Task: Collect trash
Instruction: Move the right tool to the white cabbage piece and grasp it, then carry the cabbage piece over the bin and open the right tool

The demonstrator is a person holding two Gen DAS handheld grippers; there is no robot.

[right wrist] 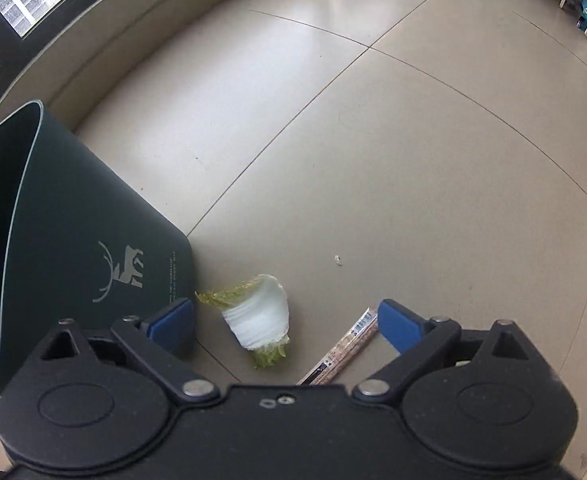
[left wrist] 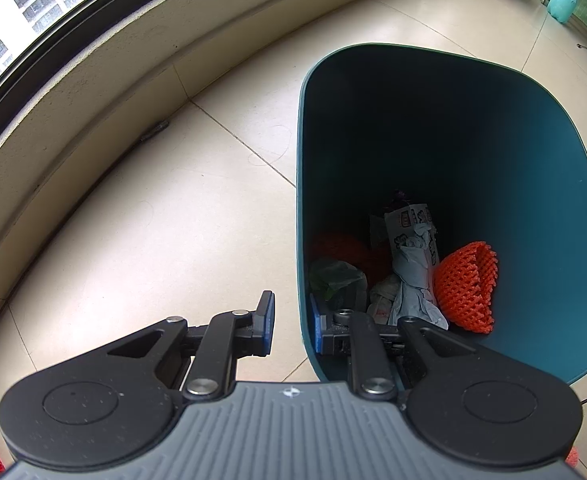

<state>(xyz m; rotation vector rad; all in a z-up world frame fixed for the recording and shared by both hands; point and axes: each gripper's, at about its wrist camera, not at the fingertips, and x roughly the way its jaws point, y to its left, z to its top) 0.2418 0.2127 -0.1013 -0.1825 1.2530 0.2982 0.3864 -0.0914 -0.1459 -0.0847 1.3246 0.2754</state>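
The left gripper (left wrist: 292, 326) clamps the wall of the teal bin (left wrist: 533, 184). The right gripper (right wrist: 285, 324) gapes wide, holding nothing, with the cabbage stub (right wrist: 258, 320) on the floor between its fingers, the wrapper (right wrist: 343, 350) beside its right finger.

The right hand-held gripper (right wrist: 285, 322) hangs with jaws spread wide over the cabbage piece (right wrist: 257, 320) on the floor (right wrist: 413, 160). The green bin (right wrist: 77, 232) crowds its left finger; a wrapped stick (right wrist: 345, 350) lies just inside the right one. Beyond, bare tile runs open. The bin's mouth (left wrist: 453, 140) stands unobstructed above the trash (left wrist: 413, 272).
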